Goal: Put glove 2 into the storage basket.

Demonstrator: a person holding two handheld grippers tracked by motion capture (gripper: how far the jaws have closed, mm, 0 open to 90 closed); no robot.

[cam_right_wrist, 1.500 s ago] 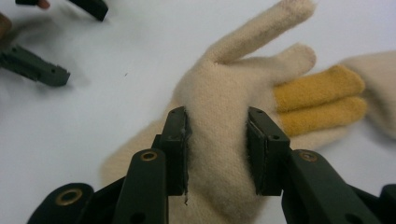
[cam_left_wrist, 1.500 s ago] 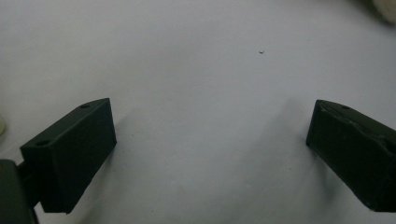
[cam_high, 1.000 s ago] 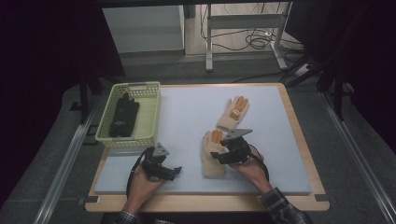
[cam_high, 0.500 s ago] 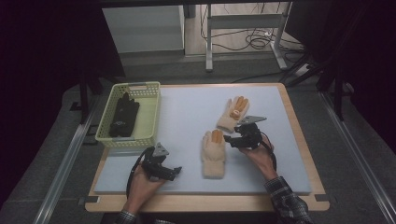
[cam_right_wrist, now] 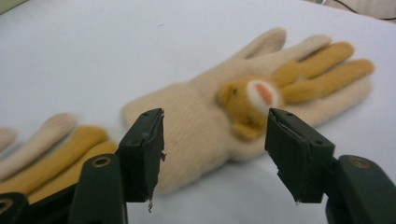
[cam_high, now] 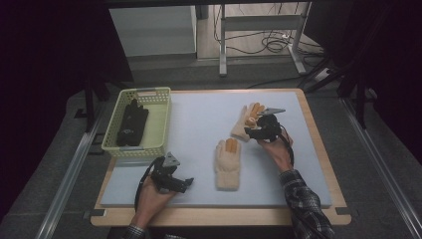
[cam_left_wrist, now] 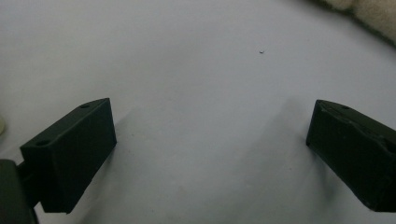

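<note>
Two cream knit gloves with orange fingers lie on the white mat (cam_high: 199,117). The near glove (cam_high: 228,160) lies mid-table. The far glove (cam_high: 245,121) (cam_right_wrist: 210,126) has a small orange animal face (cam_right_wrist: 250,100) sewn on it. My right gripper (cam_high: 252,132) (cam_right_wrist: 215,156) hovers over the far glove's cuff, open. Its jaws have just been closing a little, and the pads do not press on the glove. The near glove's fingers (cam_right_wrist: 56,149) show at the lower left of the right gripper view. My left gripper (cam_high: 185,183) (cam_left_wrist: 210,140) rests open near the front left, with bare mat between its jaws.
A pale green basket (cam_high: 144,92) stands at the left edge and holds dark gloves (cam_high: 132,123). The wooden table rim (cam_high: 318,149) frames the mat. A cream glove's edge (cam_left_wrist: 369,14) shows at the top right of the left gripper view. Cables and desk legs stand beyond the table.
My right gripper has moved away from the near glove, up and to the right, to the far glove. The left gripper has stayed where it was.
</note>
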